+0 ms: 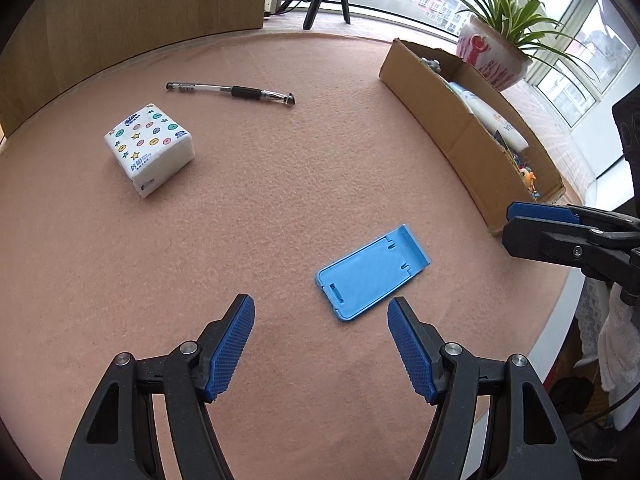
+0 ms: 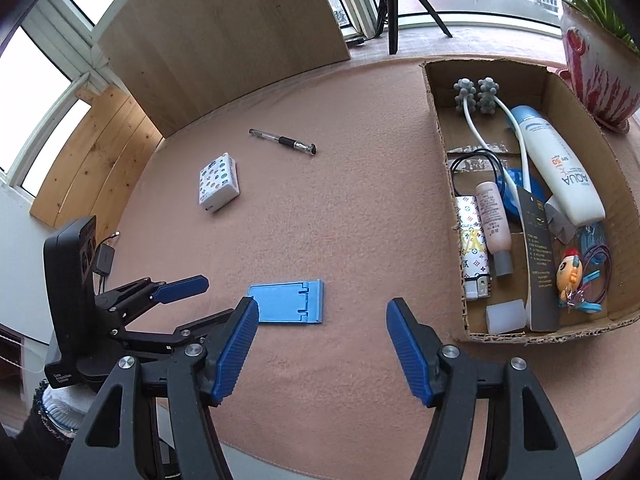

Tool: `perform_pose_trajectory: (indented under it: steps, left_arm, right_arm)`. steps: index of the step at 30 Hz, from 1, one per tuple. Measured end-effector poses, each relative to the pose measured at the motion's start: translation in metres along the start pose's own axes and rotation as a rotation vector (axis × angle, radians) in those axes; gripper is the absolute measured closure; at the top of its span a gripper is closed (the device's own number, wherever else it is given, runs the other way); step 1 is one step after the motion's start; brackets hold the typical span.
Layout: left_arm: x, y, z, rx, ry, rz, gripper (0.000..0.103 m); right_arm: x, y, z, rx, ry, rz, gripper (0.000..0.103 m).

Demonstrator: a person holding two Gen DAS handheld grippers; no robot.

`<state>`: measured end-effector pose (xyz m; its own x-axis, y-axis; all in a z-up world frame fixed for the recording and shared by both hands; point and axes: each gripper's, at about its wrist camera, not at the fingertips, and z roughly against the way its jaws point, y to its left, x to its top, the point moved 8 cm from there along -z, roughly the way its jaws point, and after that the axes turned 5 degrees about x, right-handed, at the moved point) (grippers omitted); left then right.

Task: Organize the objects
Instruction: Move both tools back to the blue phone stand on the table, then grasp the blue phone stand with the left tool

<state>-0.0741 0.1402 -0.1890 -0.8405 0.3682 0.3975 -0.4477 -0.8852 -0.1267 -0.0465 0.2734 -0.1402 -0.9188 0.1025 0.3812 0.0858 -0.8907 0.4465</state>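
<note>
The blue phone stand [image 1: 373, 271] lies flat on the pink felt table cover [image 1: 280, 184], near the front edge and apart from everything else. My left gripper [image 1: 321, 322] hangs just short of it with its jaws spread and nothing between the blue ribbed pads [image 1: 230, 354]; the stand's near corner sits just beyond the right-hand pad. My right gripper [image 2: 322, 322] hovers over the same stretch of cover, jaws likewise apart and empty, with the stand [image 2: 286, 303] just past its left pad.

Farther back, a packet of tissues [image 1: 150, 148] printed with coloured buttons and stars rests on the cover, and beyond it a black pen [image 1: 232, 92] lies on its side.

To the right stands an open cardboard box [image 2: 456, 216], well apart from the stand. In it I see a white sunscreen tube [image 2: 556, 164], a pink bottle [image 2: 494, 220], a patterned lighter [image 2: 474, 248], a grey-knobbed massage roller [image 2: 478, 92] and a small orange doll [image 2: 570, 274]. A potted plant [image 1: 494, 48] stands behind the box.
</note>
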Motion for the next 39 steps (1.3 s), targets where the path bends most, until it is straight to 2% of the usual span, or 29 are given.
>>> perform_pose_trajectory:
  steps: [6, 13, 18, 21, 24, 26, 31, 33, 35, 39]
  left_arm:
    - [0.006, -0.020, -0.006, 0.001, -0.009, -0.144, 0.031]
    - [0.013, -0.046, -0.022, -0.006, 0.009, -0.257, 0.031]
    - [0.018, -0.049, -0.036, 0.005, 0.026, -0.270, 0.032]
    - [0.021, -0.046, -0.039, 0.020, 0.022, -0.265, 0.038]
    - [0.026, -0.040, -0.040, 0.024, 0.024, -0.219, 0.045]
    - [0.030, -0.034, -0.040, 0.032, 0.025, -0.171, 0.054]
    - [0.033, -0.020, -0.039, 0.013, 0.017, -0.016, 0.060]
    - [0.031, -0.018, -0.038, 0.006, 0.013, 0.019, 0.061]
    - [0.028, -0.016, -0.036, -0.015, 0.011, 0.063, 0.061]
    - [0.021, -0.010, -0.033, -0.114, 0.023, 0.175, 0.062]
  right_arm:
    - [-0.004, -0.001, -0.005, -0.005, 0.004, -0.042, 0.040]
    - [-0.004, -0.013, 0.007, -0.013, -0.025, -0.105, 0.040]
    - [-0.006, -0.019, 0.013, -0.001, -0.036, -0.135, 0.040]
    - [-0.006, -0.021, 0.015, 0.000, -0.041, -0.145, 0.040]
    - [-0.006, -0.022, 0.016, 0.005, -0.044, -0.152, 0.040]
    - [-0.005, -0.020, 0.015, 0.014, -0.044, -0.153, 0.041]
    - [-0.005, -0.012, 0.010, 0.037, -0.035, -0.146, 0.042]
    - [-0.004, -0.009, 0.006, 0.046, -0.027, -0.143, 0.046]
    - [-0.004, -0.006, 0.001, 0.055, -0.017, -0.143, 0.049]
    - [-0.003, -0.002, -0.011, 0.091, 0.014, -0.155, 0.060]
